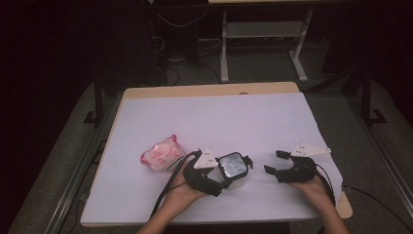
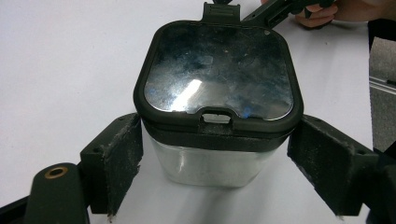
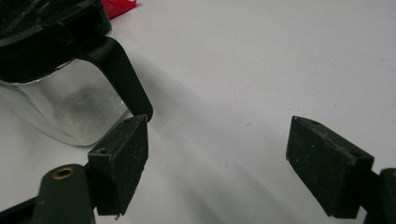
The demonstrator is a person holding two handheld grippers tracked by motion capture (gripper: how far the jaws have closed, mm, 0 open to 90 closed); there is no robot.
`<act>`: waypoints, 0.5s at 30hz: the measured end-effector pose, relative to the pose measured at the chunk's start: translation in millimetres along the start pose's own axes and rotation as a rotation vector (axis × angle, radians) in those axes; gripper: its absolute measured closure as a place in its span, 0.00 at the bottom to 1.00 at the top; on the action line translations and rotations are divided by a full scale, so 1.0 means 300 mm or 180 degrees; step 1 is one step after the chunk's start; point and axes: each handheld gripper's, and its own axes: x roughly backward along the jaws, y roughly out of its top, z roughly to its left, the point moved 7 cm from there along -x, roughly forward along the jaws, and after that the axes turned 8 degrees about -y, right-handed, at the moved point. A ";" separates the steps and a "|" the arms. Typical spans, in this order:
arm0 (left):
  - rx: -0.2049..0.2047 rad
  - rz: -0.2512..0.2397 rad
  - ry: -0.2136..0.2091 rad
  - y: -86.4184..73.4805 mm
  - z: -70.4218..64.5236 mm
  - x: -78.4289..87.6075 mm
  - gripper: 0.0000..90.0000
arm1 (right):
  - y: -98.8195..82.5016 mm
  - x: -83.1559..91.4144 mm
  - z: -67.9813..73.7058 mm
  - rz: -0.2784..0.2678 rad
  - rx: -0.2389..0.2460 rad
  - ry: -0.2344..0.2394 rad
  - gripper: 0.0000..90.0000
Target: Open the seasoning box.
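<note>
A clear container with a black lid and a black side handle stands on the white table top, near the front middle. My left gripper reaches around it from the near side. In the left gripper view the container sits between the two pads, and slim gaps show beside its clear wall, so the left gripper is open. My right gripper rests to the container's right, open and holding nothing. In the right gripper view this gripper hangs over bare table, with the container at the upper left.
A pink and white crinkled bag lies left of the container; a red corner of it shows in the right gripper view. Cables trail from both grippers toward the table's front edge. Desk legs and cords stand on the floor beyond the table.
</note>
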 end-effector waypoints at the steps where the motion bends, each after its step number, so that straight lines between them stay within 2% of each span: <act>1: 0.0000 0.0002 0.0000 0.000 0.000 0.000 0.20 | 0.000 0.000 0.001 0.0004 0.0001 0.0001 0.23; 15: 0.0025 -0.0051 -0.0029 0.006 0.001 0.009 0.20 | -0.003 -0.006 0.006 0.0029 0.0035 0.0011 0.23</act>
